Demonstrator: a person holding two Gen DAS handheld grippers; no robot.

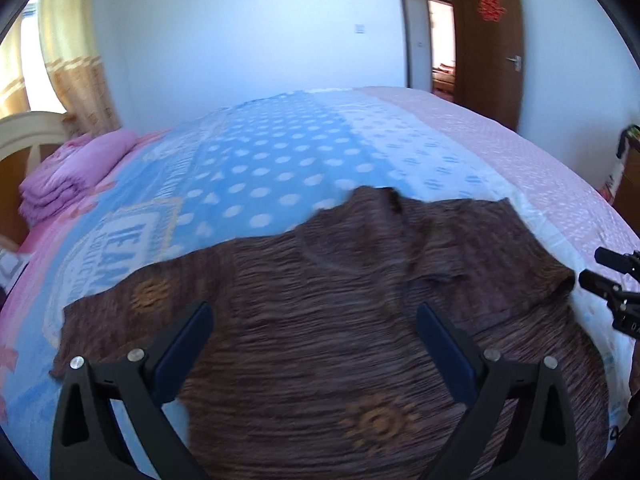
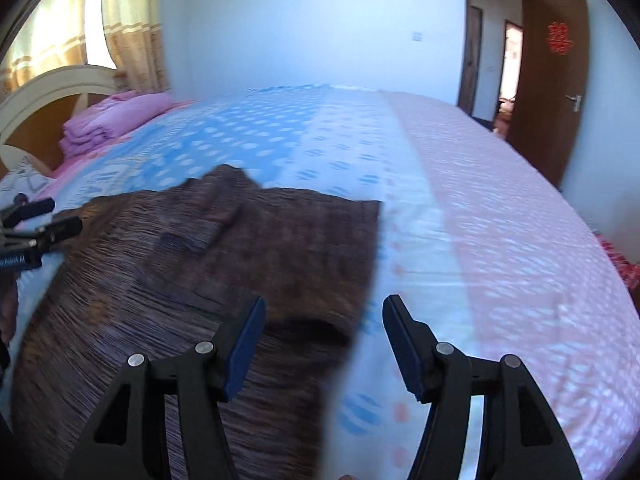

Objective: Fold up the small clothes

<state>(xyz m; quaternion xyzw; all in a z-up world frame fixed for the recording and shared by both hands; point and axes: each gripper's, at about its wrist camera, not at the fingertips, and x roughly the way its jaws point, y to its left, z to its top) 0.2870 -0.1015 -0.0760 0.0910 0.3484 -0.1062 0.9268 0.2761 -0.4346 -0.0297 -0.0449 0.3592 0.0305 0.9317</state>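
A small brown striped shirt with orange sun prints lies spread flat on the bed; it also shows in the right wrist view. My left gripper is open and empty, hovering over the shirt's middle. My right gripper is open and empty, straddling the shirt's right edge near a folded sleeve. The right gripper's body shows at the far right of the left wrist view, and the left gripper's body shows at the far left of the right wrist view.
The bed cover is blue with white dots, with a pink patterned part to the right. Folded pink bedding lies by the headboard at left. An open brown door stands behind.
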